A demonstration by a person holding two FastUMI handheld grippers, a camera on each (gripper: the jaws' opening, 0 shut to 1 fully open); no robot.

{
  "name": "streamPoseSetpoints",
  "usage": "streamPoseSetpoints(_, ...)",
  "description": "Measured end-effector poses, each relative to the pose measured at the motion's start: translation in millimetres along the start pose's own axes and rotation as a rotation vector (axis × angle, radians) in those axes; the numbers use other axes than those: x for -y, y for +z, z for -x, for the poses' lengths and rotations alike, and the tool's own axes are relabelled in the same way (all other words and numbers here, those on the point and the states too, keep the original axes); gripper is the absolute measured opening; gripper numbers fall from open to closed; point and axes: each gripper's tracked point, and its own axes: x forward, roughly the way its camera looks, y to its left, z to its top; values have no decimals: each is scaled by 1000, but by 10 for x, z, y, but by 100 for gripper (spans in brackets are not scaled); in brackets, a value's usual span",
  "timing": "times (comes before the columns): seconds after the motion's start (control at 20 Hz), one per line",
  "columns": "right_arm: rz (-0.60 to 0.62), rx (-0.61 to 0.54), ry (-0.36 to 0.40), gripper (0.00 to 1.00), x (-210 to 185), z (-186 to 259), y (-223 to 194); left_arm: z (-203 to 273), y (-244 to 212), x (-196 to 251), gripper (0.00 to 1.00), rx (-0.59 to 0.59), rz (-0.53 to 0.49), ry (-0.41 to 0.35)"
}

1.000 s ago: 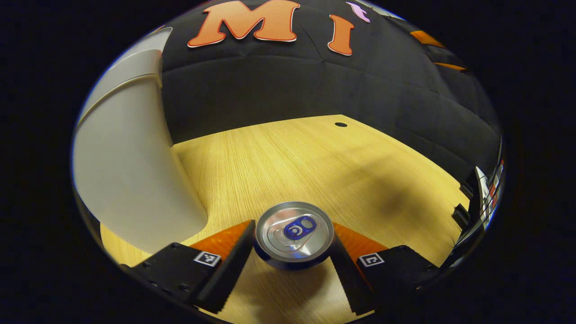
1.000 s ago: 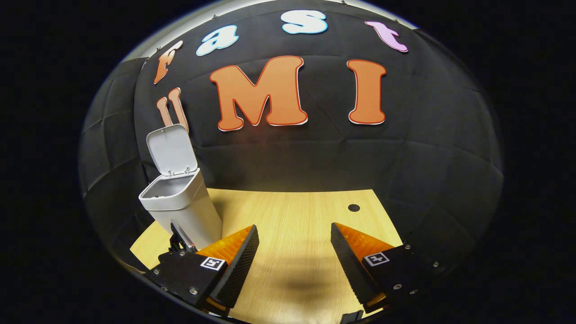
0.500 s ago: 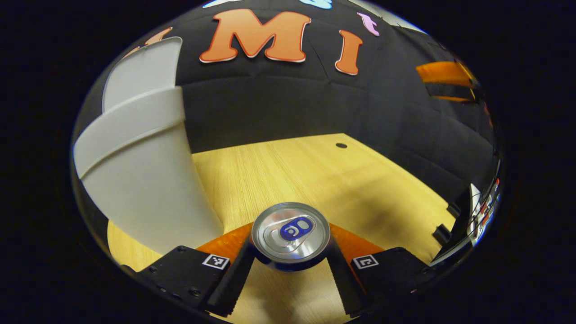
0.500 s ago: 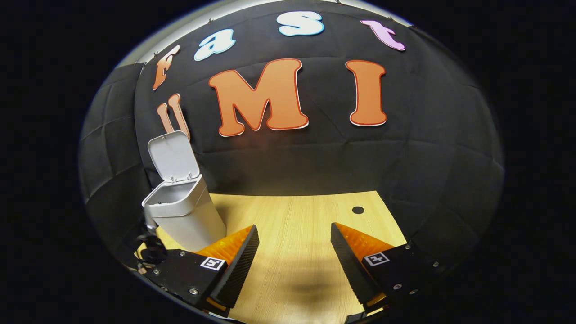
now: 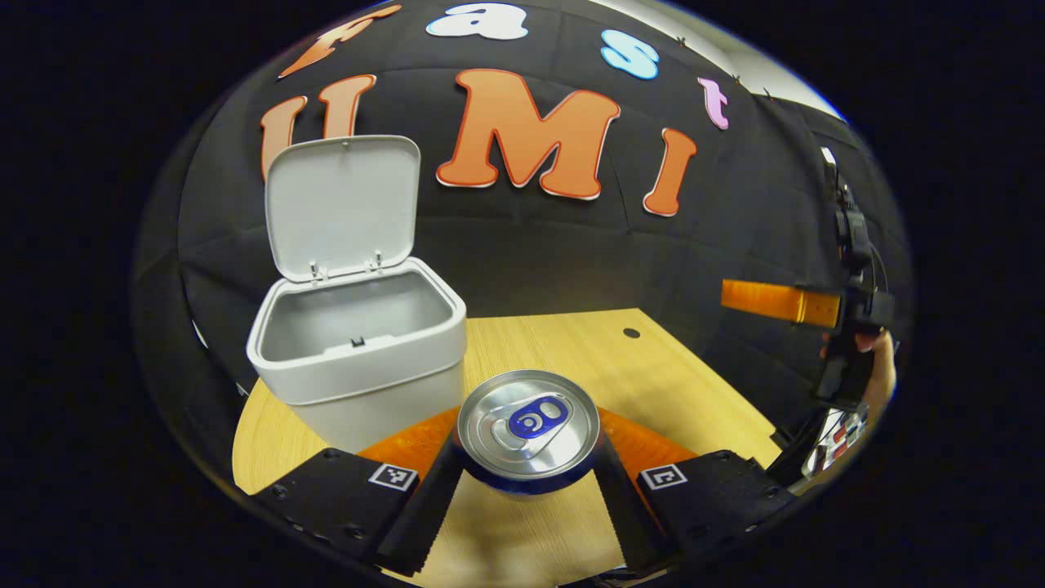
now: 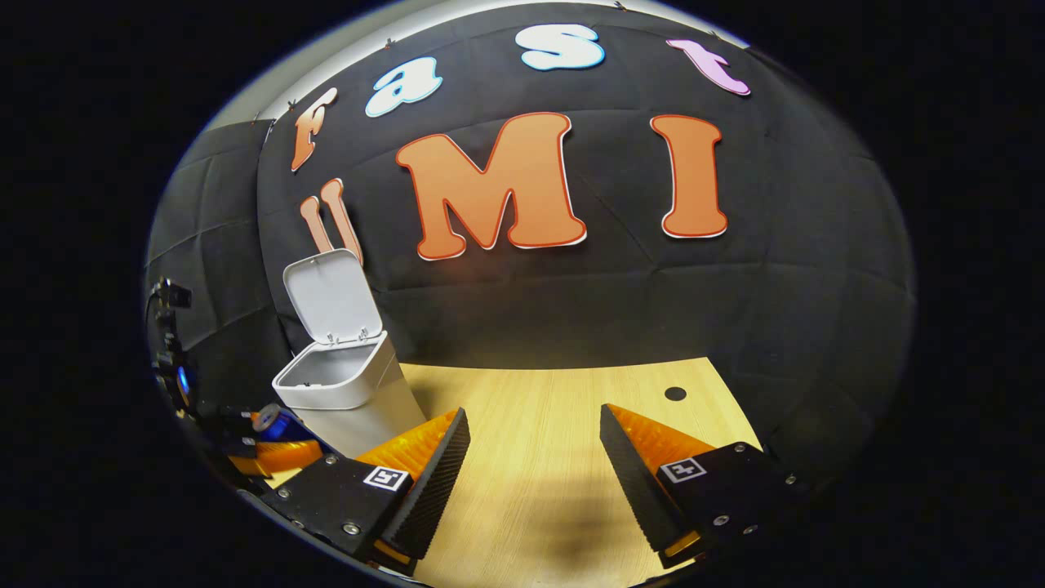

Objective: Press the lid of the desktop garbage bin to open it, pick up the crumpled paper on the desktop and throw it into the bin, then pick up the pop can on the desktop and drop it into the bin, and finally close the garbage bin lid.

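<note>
my left gripper [image 5: 526, 482] is clamped on the pop can [image 5: 528, 429]: both fingers [image 5: 424, 514] press on its sides, one from the left and one from the right, and the can stands upright between them with its silver top and blue pull tab facing the camera. in the left gripper view the can is lifted clear of the wooden desktop [image 5: 678, 392], which lies below and beyond it. the garbage bin [image 5: 359, 359] stands just beyond the can, to the left, on the far left part of the desktop. its lid [image 5: 341, 204] is swung up and back on its hinges, so the grey inside is open to view; i cannot tell what lies at the bottom. at the right edge of the same view i see my other gripper, held up in a hand [image 5: 878, 367], well apart from the can.

my right gripper [image 6: 531, 482] holds nothing; its fingers [image 6: 433, 482] stand wide apart over the near part of the desktop [image 6: 555, 408], with bare wood between them. in the right gripper view the bin [image 6: 351, 392] stands far to the left with its lid [image 6: 331, 298] raised against the black cloth wall [image 6: 800, 269]. just to the near left of the bin i see the can [image 6: 273, 420] in the left gripper, near the bin's rim level. a small dark hole [image 6: 675, 393] sits in the desktop at the far right.
</note>
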Motion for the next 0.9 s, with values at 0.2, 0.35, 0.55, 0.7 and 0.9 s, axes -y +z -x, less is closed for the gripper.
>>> streamPoseSetpoints(0.2,-12,-2,5,96,-14,-60,4,219,465,-501,84,50,17,80)
streamPoseSetpoints(0.35,-20,5,-5,96,1,-74,45,159,874,-947,83,131,28,141)
streamPoseSetpoints(0.55,-24,4,-34,96,100,-70,35,-126,1221,-1455,82,167,23,222)
streamPoseSetpoints(0.7,-36,-5,-58,96,184,-46,5,-400,1217,-1699,82,132,6,256)
streamPoseSetpoints(0.9,-54,-15,-90,96,275,-37,-41,-696,1084,-1756,84,81,39,230)
